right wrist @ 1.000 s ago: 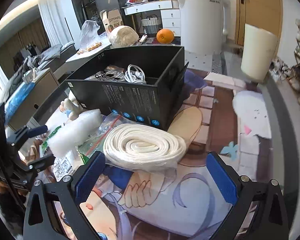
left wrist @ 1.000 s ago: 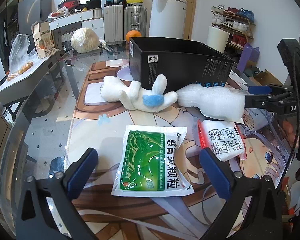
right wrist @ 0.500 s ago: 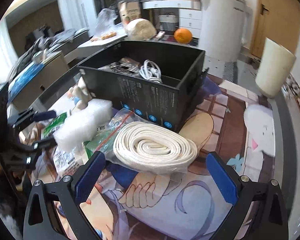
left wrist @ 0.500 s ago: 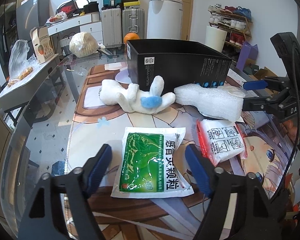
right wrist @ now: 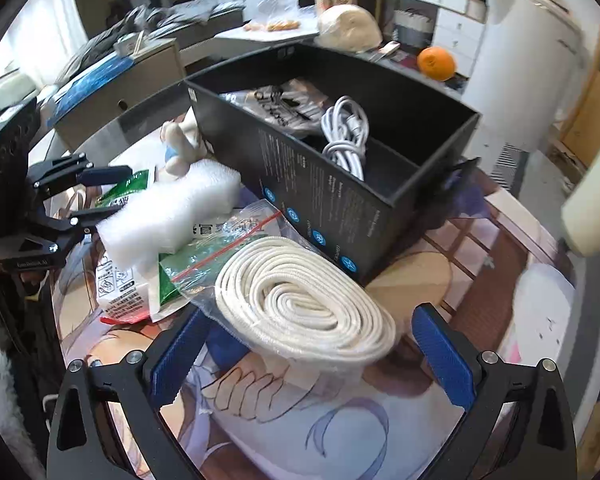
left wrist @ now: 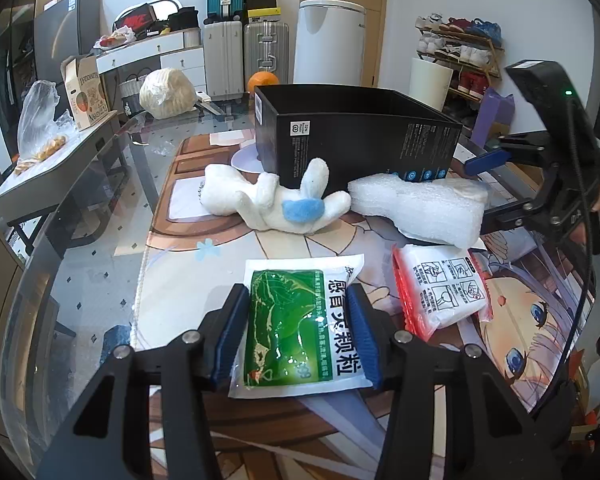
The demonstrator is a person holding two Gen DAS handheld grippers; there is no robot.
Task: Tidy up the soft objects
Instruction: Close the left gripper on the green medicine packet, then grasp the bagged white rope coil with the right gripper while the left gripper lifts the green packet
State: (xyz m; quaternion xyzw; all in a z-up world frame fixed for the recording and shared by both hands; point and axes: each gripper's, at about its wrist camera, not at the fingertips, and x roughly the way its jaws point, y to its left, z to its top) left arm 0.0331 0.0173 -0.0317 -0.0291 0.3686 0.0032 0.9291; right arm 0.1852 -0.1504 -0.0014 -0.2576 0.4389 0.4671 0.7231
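left gripper clenched on green packet; right gripper released, straddling rope coil; lift level toward far black box

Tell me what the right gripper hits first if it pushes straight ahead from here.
Most likely the bagged coil of white rope, lying between the open jaws of the right gripper. Past it stands the black box; depth is hard to judge.

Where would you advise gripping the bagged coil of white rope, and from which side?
Grip the rope coil across its short width, near the end closest to the open right gripper, coming in low from the front. It lies flat and oblong, and the black box blocks the far side.
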